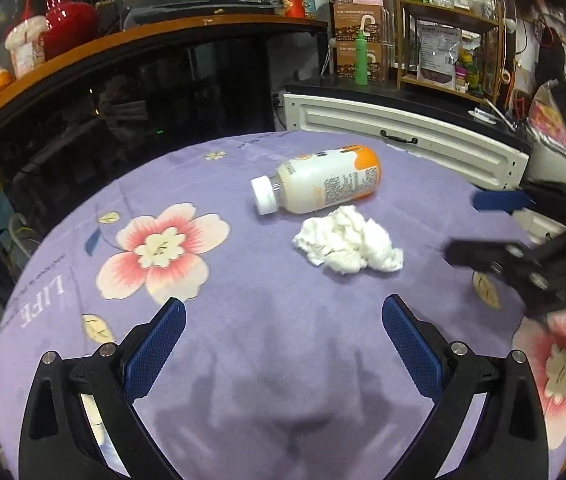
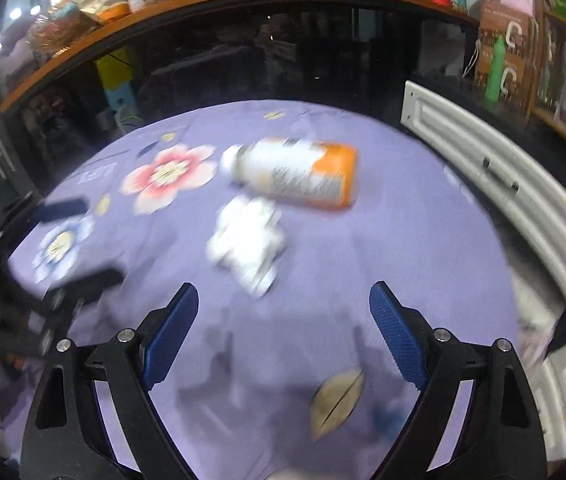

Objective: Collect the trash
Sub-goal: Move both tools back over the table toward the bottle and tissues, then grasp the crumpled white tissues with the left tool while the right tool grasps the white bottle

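white crumpled tissue (image 1: 347, 240) lies near the middle of the purple tablecloth (image 1: 243, 340), just beside a capped bottle (image 1: 319, 184) lying on its side toward the far edge, cap pointing left, long axis across both grippers' line. left gripper (image 1: 283, 344) and right gripper (image 2: 283, 340) both stand spread and empty, short of the tissue; the right looks slightly nearer.

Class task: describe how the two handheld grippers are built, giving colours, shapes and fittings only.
Both the left gripper and the right gripper match: black angular plastic frames with triangular cut-outs, round silver bolts at the joints, and two long fingers faced with dark blue, cross-hatched pads. No cables or sleeves show.
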A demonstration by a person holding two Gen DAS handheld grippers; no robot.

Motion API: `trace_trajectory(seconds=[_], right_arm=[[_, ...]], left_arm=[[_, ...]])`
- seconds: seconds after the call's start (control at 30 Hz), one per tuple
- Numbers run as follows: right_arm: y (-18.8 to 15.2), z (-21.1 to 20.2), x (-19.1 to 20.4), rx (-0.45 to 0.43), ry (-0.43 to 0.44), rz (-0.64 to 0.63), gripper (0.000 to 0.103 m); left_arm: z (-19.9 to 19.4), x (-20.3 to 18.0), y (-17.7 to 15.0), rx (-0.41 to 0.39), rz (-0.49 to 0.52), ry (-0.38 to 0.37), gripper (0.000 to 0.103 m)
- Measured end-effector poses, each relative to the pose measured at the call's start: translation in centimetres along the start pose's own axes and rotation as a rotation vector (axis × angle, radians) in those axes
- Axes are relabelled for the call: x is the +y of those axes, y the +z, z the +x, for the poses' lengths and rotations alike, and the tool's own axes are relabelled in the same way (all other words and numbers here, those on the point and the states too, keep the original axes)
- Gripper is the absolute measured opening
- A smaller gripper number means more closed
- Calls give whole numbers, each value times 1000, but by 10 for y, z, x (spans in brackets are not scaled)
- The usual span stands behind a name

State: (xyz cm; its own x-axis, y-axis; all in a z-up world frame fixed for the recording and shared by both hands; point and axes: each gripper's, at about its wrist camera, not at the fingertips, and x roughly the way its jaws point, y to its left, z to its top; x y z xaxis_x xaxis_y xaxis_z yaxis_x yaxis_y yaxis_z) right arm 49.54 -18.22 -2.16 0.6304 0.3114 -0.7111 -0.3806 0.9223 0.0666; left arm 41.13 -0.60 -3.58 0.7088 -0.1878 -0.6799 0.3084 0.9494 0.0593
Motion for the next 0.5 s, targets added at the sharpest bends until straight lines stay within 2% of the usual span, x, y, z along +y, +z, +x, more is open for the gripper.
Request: trace_trajectory(seconds=[0.13,0.23,0.37,0.43,0.5], right_arm=[[36,16,-19,20,-40,-52,87],[51,21,-39,20,-61,-25,87],[46,23,-60,25,-73,18,87],[40,25,-66,31,-78,33,87],[34,27,-70,39,-76,46,87]], left_arm=[[21,-13,10,36,-27,-43,97],[40,-24,21,57,-45,-56,97],[67,-41,39,100,-53,-68,97],[82,-48,46,134,-43,-37,96],[95,-52,47,164,-48,-13,82]])
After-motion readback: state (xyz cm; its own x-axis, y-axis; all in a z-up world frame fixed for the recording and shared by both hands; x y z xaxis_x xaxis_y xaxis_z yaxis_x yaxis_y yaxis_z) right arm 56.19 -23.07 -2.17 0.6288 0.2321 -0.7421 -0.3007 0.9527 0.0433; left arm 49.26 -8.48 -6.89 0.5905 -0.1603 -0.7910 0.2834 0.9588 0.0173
